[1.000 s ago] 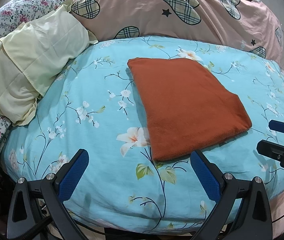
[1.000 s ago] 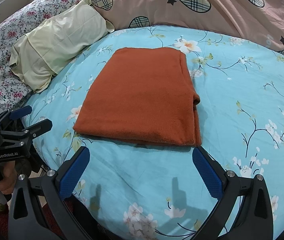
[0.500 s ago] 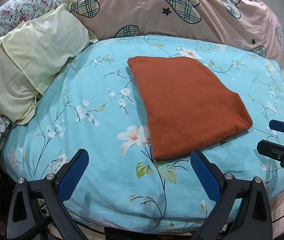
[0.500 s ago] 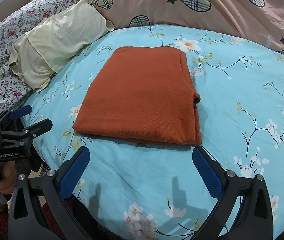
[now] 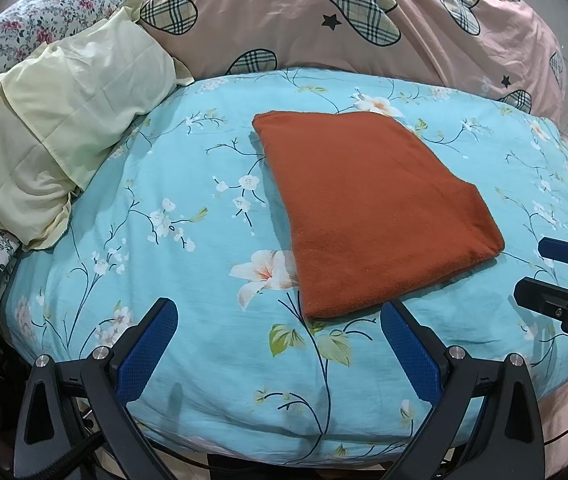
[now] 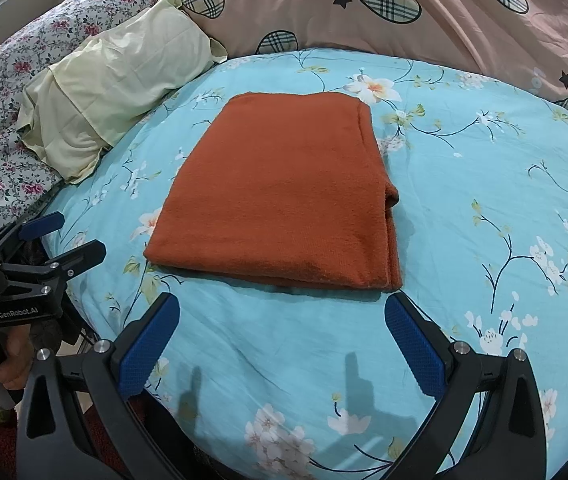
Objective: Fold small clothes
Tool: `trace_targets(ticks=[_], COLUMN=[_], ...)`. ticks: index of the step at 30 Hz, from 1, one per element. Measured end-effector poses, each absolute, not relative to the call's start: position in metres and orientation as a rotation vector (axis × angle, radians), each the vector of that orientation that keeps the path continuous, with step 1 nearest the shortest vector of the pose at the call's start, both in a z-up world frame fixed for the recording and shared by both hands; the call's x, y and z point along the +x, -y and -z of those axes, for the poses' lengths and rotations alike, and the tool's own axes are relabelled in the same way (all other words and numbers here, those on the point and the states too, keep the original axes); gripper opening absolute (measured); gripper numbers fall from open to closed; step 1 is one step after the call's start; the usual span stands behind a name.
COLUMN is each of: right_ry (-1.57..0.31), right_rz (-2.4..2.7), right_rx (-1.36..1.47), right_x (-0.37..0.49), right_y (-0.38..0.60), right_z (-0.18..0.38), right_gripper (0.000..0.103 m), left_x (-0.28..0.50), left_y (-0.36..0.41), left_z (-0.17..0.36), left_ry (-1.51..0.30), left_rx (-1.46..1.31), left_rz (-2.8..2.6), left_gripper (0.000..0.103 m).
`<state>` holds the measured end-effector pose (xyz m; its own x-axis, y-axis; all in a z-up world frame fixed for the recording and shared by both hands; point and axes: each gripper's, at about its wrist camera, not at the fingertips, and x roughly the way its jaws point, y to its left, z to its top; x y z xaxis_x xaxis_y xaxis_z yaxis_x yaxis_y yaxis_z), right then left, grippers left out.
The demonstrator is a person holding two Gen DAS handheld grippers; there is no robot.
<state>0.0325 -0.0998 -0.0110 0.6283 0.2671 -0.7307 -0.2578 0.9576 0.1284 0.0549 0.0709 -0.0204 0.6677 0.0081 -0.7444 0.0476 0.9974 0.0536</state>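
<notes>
A rust-orange garment (image 5: 367,208) lies folded into a flat rectangle on the light blue floral bedsheet (image 5: 188,240); it also shows in the right wrist view (image 6: 284,196). My left gripper (image 5: 280,320) is open and empty, held just in front of the garment's near edge. My right gripper (image 6: 284,316) is open and empty, also just short of the garment's near edge. Each gripper shows at the side of the other's view, the right one (image 5: 555,276) and the left one (image 6: 56,236), both with jaws apart.
A pale yellow pillow (image 5: 60,136) lies at the left. A pink quilt with plaid hearts (image 5: 343,20) is piled at the back. A floral-print cover (image 6: 12,92) lies at the far left. The bed's front edge (image 5: 244,436) is just below the grippers.
Both grippers have drifted very slightly; the garment sits a touch higher in the views. Nothing was grasped or released.
</notes>
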Motion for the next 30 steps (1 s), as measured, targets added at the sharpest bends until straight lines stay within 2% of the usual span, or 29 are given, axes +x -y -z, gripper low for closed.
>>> trace_targets(ticks=[30], right_ry=[-0.834], right_rz=[-0.305], right_rx=[0.005], right_x=[0.0350], right_y=[0.1004], right_z=[0.0038], right_gripper=[0.102], left_x=[0.0593], left_y=[-0.0685], left_z=[0.0193], left_ry=[-0.842], left_rx=[0.084], left_rz=[0.036], left_gripper=[0.102])
